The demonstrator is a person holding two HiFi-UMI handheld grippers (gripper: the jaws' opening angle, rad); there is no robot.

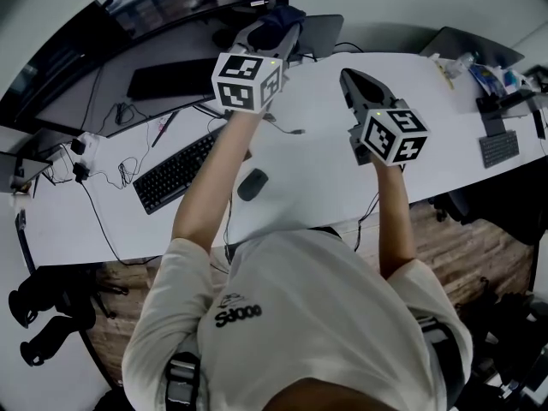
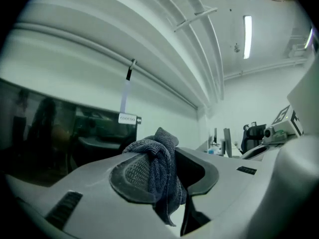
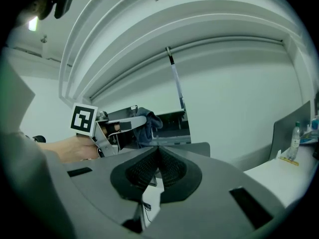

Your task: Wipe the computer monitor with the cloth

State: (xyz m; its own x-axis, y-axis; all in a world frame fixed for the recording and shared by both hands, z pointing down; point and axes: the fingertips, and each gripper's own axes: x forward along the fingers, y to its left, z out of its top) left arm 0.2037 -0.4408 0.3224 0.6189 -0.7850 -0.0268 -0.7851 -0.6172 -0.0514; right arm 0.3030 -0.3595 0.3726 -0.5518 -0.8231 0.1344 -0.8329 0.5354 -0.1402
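The left tongs (image 2: 168, 176) are closed on a dark blue-grey knitted cloth (image 2: 160, 156). It is bunched between the ribbed pads, with a fold standing above the tips and a loose tail hanging below. The right tongs (image 3: 158, 158) are closed, pad against pad, with nothing between them, and are held above the white desk (image 1: 325, 152).

The cloth is raised near the right end of the wide dark computer monitor (image 2: 50, 138). No view shows whether it touches the screen.

Handling: the cloth appears light, soft and limp. Grip it at the bunched middle so that fabric, not the tips, meets the glass. The screen is likely fragile, so apply light pressure.

Markings: a small white tag (image 2: 127, 118) at the monitor's upper corner appears to read "coocaa".
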